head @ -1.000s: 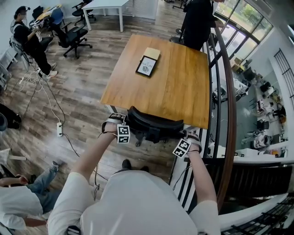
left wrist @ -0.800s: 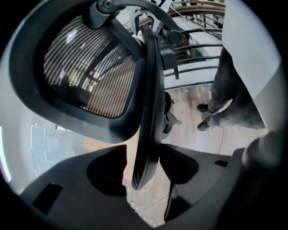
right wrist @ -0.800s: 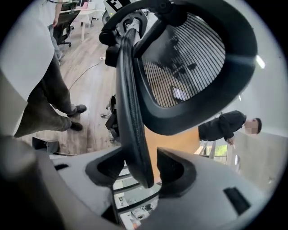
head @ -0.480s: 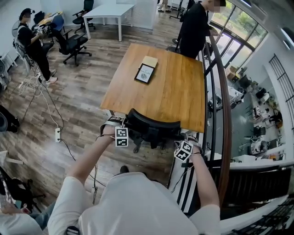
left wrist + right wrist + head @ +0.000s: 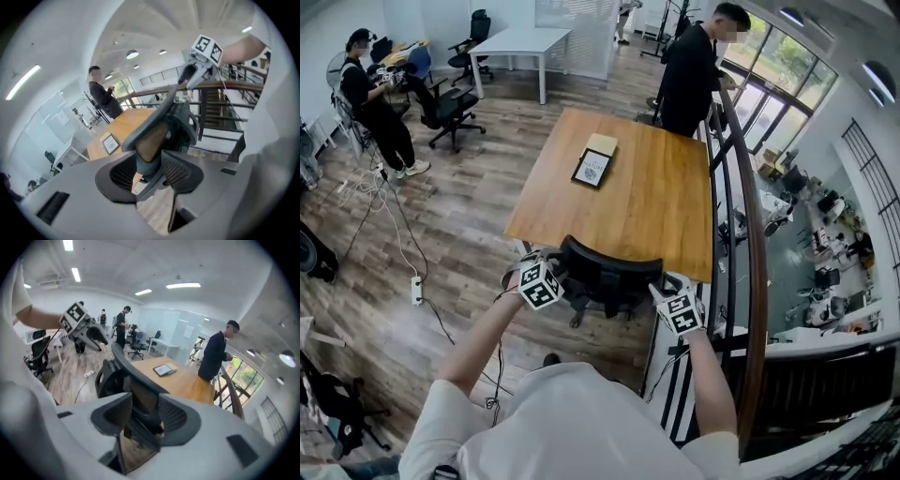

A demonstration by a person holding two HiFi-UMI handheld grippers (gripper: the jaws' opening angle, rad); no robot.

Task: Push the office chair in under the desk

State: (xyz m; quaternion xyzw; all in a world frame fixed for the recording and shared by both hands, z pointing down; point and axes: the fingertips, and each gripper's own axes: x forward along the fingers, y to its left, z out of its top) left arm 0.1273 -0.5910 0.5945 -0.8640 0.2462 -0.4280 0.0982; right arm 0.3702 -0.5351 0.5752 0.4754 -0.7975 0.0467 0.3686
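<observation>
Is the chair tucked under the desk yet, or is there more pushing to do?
Nearly done. The office chair sits at the desk, seat out of sight beneath it, only its backrest showing at the near edge. In hand: the left gripper and right gripper flank the backrest, jaws apart though just narrowing, its edge in line between them but not pinched. Left: maybe a last nudge, then draw the grippers away.
</observation>
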